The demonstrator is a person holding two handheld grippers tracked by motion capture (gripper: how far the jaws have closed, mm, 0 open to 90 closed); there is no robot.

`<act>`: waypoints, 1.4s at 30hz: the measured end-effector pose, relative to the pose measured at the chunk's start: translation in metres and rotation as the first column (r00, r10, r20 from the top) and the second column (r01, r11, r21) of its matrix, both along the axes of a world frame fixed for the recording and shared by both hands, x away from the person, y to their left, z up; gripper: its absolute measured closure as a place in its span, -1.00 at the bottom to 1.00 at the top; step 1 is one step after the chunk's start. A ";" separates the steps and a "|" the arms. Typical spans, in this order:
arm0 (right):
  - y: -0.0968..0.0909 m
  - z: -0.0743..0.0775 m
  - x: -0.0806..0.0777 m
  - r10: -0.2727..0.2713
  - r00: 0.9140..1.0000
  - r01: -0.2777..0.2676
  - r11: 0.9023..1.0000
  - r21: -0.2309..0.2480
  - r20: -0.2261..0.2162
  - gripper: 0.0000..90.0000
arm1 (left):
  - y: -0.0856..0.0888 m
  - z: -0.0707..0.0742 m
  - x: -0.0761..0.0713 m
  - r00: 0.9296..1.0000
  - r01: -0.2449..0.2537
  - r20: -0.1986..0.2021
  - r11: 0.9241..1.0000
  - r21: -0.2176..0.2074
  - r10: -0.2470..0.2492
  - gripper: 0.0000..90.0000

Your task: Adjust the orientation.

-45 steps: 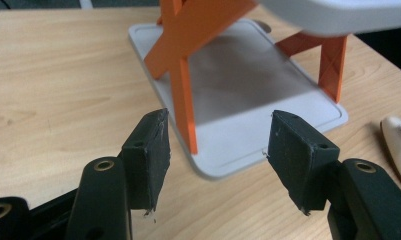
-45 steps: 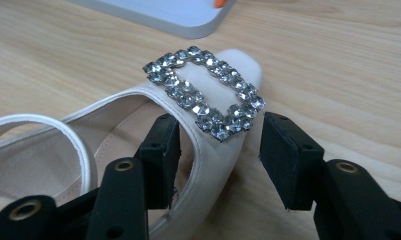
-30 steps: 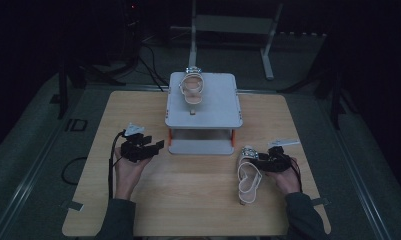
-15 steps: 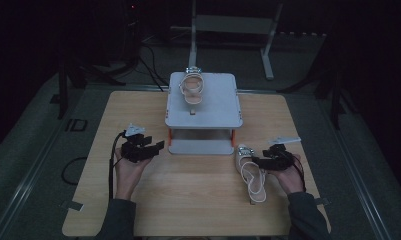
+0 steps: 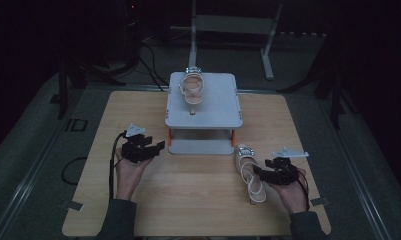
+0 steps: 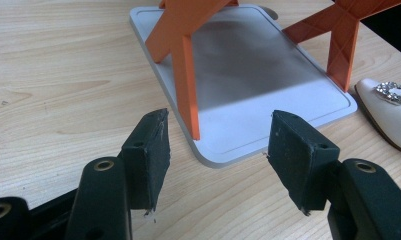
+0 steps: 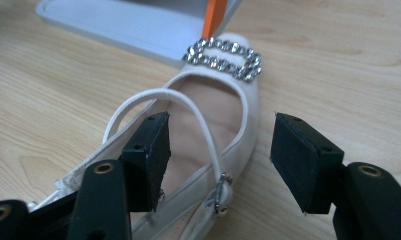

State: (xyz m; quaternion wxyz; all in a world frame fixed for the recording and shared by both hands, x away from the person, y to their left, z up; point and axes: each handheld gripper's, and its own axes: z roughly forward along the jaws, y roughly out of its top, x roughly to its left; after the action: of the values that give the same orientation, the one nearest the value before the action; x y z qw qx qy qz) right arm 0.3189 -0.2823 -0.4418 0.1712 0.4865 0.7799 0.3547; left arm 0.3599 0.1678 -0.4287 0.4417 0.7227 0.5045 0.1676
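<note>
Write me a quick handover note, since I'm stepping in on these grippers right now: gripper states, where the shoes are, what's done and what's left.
Left gripper: open, empty, over the table by the stand's base plate.
Right gripper: jaws just opened, now wide; the near shoe lies under them on the table, not gripped.
Other shoe: on top of the grey stand.
Done: one shoe on the stand.
Left, probably: lifting the near shoe up beside it.

Bare desk [image 5: 198, 200] runs wide across the lower middle of the frame; the two-tier stand [image 5: 203, 107] blocks the centre, a white shoe [image 5: 251, 175] lying lower right.
</note>
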 end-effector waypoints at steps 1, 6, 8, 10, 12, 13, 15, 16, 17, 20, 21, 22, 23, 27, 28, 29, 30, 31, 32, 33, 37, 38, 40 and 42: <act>0.002 -0.002 0.001 -0.009 1.000 0.009 1.000 -0.005 -0.008 -0.09 | 0.000 0.000 0.000 1.000 -0.001 -0.001 1.000 0.000 0.001 -0.06; 0.007 -0.011 0.005 -0.057 0.997 0.055 0.998 -0.030 -0.056 -0.05 | 0.001 -0.001 0.001 1.000 -0.001 -0.008 1.000 0.004 0.001 -0.06; 0.006 -0.012 0.006 -0.075 0.994 0.074 0.997 -0.011 -0.076 -0.03 | 0.001 -0.001 0.001 1.000 -0.001 -0.007 1.000 0.005 0.001 -0.06; 0.004 -0.012 0.006 -0.089 0.992 0.089 0.996 -0.005 -0.086 0.05 | 0.000 -0.001 0.000 1.000 -0.001 -0.005 1.000 0.004 0.001 -0.06; 0.002 -0.012 0.007 -0.104 0.989 0.106 0.994 0.014 -0.109 0.12 | 0.000 -0.001 0.000 1.000 0.000 -0.003 1.000 0.003 0.000 -0.06; 0.001 -0.012 0.007 -0.111 0.986 0.115 0.993 0.023 -0.124 0.19 | 0.000 -0.001 0.000 1.000 0.001 -0.003 1.000 0.004 -0.001 -0.06; 0.001 -0.014 0.007 -0.121 0.982 0.127 0.991 0.030 -0.145 0.30 | -0.001 -0.001 0.000 1.000 0.001 -0.006 1.000 0.005 -0.001 -0.06; 0.001 -0.015 0.008 -0.121 0.980 0.127 0.991 0.029 -0.156 0.34 | -0.001 -0.002 0.000 1.000 0.001 -0.006 1.000 0.006 -0.001 -0.06; 0.001 -0.016 0.008 -0.125 0.977 0.132 0.991 0.031 -0.174 0.37 | -0.001 -0.002 0.000 1.000 0.001 -0.006 1.000 0.008 -0.001 -0.06; 0.000 -0.016 0.009 -0.143 0.970 0.153 0.988 0.036 -0.194 0.47 | 0.000 -0.002 0.000 1.000 0.001 -0.007 1.000 0.009 -0.001 -0.06; -0.001 -0.015 0.009 -0.163 0.961 0.177 0.983 0.048 -0.223 0.51 | 0.000 -0.002 0.000 1.000 0.001 -0.007 1.000 0.010 -0.001 -0.06; -0.002 -0.014 0.010 -0.169 0.956 0.188 0.981 0.056 -0.241 0.54 | 0.000 -0.002 0.000 1.000 0.001 -0.006 1.000 0.010 -0.001 -0.06; -0.003 -0.014 0.010 -0.172 0.954 0.191 0.980 0.057 -0.247 0.58 | 0.000 -0.002 0.000 1.000 0.001 -0.005 1.000 0.011 -0.001 -0.06; -0.006 -0.013 0.011 -0.202 0.938 0.226 0.973 0.053 -0.283 0.73 | -0.001 -0.002 0.000 1.000 0.001 -0.007 1.000 0.011 -0.001 -0.06; -0.006 -0.013 0.012 -0.211 0.933 0.236 0.970 0.053 -0.292 0.74 | -0.001 -0.002 0.000 1.000 0.003 -0.008 1.000 0.015 -0.003 -0.06; -0.006 -0.012 0.012 -0.216 0.930 0.242 0.969 0.053 -0.298 0.76 | -0.001 -0.001 -0.001 1.000 0.003 -0.007 1.000 0.019 -0.002 -0.06; -0.006 -0.012 0.012 -0.220 0.928 0.247 0.968 0.052 -0.302 0.77 | -0.001 -0.001 -0.001 1.000 0.002 -0.007 1.000 0.021 -0.002 -0.06; -0.005 -0.012 0.013 -0.223 0.925 0.251 0.967 0.052 -0.307 0.78 | 0.000 -0.001 -0.001 1.000 0.002 -0.008 1.000 0.024 -0.002 -0.06; -0.005 -0.011 0.014 -0.227 0.923 0.255 0.966 0.052 -0.312 0.79 | 0.001 0.000 -0.001 1.000 0.002 -0.006 1.000 0.028 -0.002 -0.06; -0.004 -0.011 0.014 -0.229 0.921 0.256 0.965 0.050 -0.315 0.80 | 0.001 0.000 -0.002 1.000 0.000 -0.004 1.000 0.025 0.000 -0.06; -0.002 -0.009 0.015 -0.244 0.911 0.275 0.960 0.049 -0.332 0.83 | 0.003 0.000 -0.004 1.000 -0.004 0.000 1.000 0.022 0.004 -0.05; -0.002 -0.009 0.016 -0.248 0.908 0.281 0.958 0.053 -0.337 0.84 | 0.003 0.000 -0.004 1.000 -0.003 -0.001 1.000 0.024 0.003 -0.05; -0.003 -0.009 0.016 -0.252 0.905 0.289 0.955 0.060 -0.343 0.85 | 0.004 0.000 -0.004 1.000 -0.001 -0.003 1.000 0.029 0.001 -0.05; -0.003 -0.009 0.016 -0.261 0.900 0.305 0.949 0.078 -0.350 0.85 | 0.004 0.001 -0.004 1.000 0.000 -0.003 1.000 0.031 0.000 -0.05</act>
State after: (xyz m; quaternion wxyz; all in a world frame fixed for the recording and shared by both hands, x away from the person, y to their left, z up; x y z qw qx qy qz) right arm 0.3344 -0.2857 -0.4510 0.0534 0.6582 0.6934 0.2882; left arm 0.3561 0.1721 -0.4282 0.4295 0.7296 0.5028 0.1742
